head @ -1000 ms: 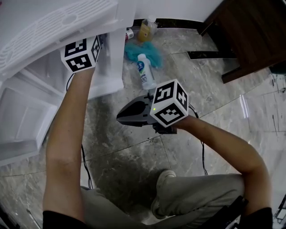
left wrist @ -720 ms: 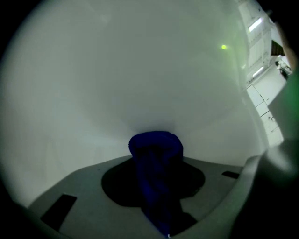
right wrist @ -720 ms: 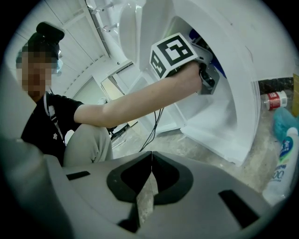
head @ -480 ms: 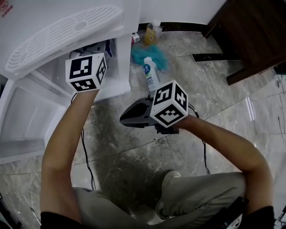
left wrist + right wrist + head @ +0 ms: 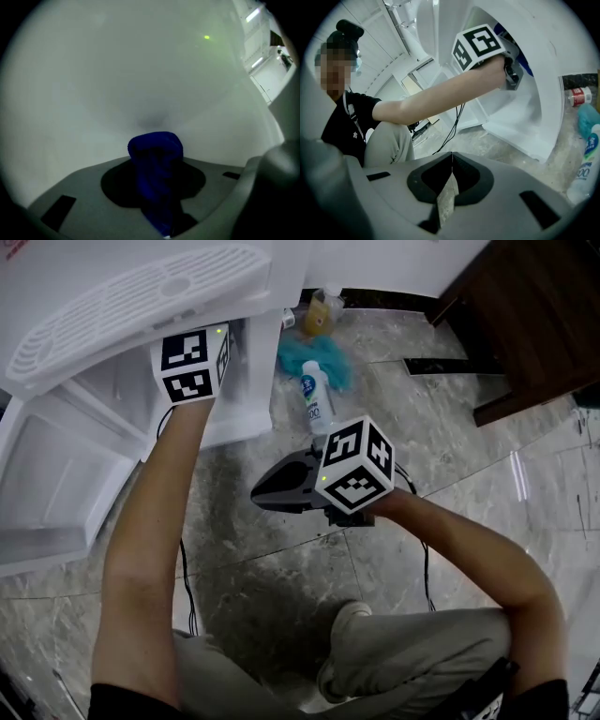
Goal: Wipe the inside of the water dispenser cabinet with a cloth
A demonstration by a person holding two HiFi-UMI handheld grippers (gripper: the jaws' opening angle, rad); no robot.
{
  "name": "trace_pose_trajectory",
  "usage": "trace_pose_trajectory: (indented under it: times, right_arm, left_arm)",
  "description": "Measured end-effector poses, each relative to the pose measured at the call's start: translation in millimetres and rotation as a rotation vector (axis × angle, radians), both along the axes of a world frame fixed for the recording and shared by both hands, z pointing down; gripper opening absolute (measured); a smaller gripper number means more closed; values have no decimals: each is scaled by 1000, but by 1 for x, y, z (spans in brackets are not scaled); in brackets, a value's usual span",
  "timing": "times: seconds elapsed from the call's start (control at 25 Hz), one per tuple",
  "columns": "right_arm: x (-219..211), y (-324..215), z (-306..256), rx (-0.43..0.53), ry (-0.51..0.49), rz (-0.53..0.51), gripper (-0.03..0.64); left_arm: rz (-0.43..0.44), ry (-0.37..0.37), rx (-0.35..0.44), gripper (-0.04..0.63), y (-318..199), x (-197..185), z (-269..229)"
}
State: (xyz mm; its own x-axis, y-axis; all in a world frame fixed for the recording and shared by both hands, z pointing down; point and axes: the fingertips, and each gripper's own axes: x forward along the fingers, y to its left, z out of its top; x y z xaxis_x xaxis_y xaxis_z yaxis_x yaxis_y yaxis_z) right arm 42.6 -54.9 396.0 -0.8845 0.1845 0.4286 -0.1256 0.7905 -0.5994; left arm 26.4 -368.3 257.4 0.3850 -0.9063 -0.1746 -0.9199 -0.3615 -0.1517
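The white water dispenser point(image 5: 141, 296) stands at the upper left of the head view, its lower cabinet point(image 5: 246, 381) open. My left arm reaches into the cabinet; only its marker cube point(image 5: 192, 362) shows there. In the left gripper view, my left gripper point(image 5: 155, 164) is shut on a bunched dark blue cloth point(image 5: 154, 150), which sits close against the white inner wall point(image 5: 140, 70). My right gripper point(image 5: 258, 491) hovers over the floor, outside the cabinet. Its jaws point(image 5: 451, 154) are shut with nothing between them.
The cabinet door point(image 5: 56, 484) hangs open at the left. A white bottle point(image 5: 317, 401), a teal cloth point(image 5: 314, 357) and a yellow bottle point(image 5: 323, 310) lie on the marble floor beside the dispenser. Dark wooden furniture point(image 5: 534, 315) stands at the upper right. A cable point(image 5: 183, 568) trails below my left arm.
The left gripper drew back a little from the cabinet, then went in again with the cloth. The right gripper has stayed put.
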Motion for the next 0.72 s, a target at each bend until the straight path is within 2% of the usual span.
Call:
trace_pose_trajectory:
  times: [0.08,0.16,0.36,0.6,0.72]
  right_arm:
    - [2,0,3,-8,5,5,-2]
    - [2,-1,5,-16,9,1,-2]
    - [-1,0,5,-17,13,-17,-2]
    - [7,-1,7,-17,25,0,-2]
    - [10,-1,9,-8,39,4,-2]
  left_arm:
    - [19,-41,3,135,11,2,6]
    - [32,-44,1,135,18,3,7]
    - [25,30,5,133,5,0,-14]
    - [-11,82,-5,133,-10,-5,-17]
    - [20,100,-52,133,-8,-3,-13]
